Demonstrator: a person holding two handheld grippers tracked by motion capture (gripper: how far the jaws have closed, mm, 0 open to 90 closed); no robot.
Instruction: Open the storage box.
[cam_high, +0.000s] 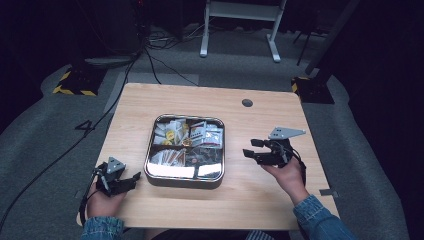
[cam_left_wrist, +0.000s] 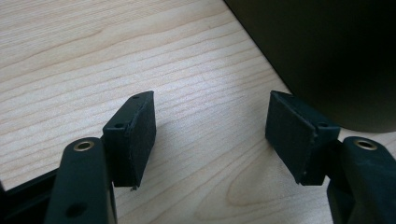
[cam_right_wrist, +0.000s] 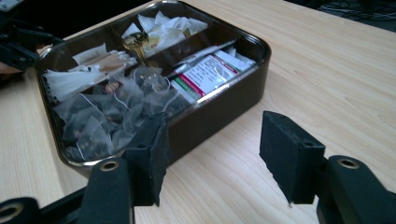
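Grippers both sat apart and empty: left gripper (cam_high: 134, 178) and right gripper (cam_high: 248, 149) flanked the tin (cam_high: 218, 176), centre frame; contents untouched, picking not started.

In the left gripper view the tin (cam_left_wrist: 327, 51) is a dark, featureless mass at upper right, cut off by the top and right edges. In the right gripper view the other gripper (cam_right_wrist: 16, 39) is cut off at the upper left corner. In the high view the packets (cam_high: 187, 134) at frame centre are too small to read.
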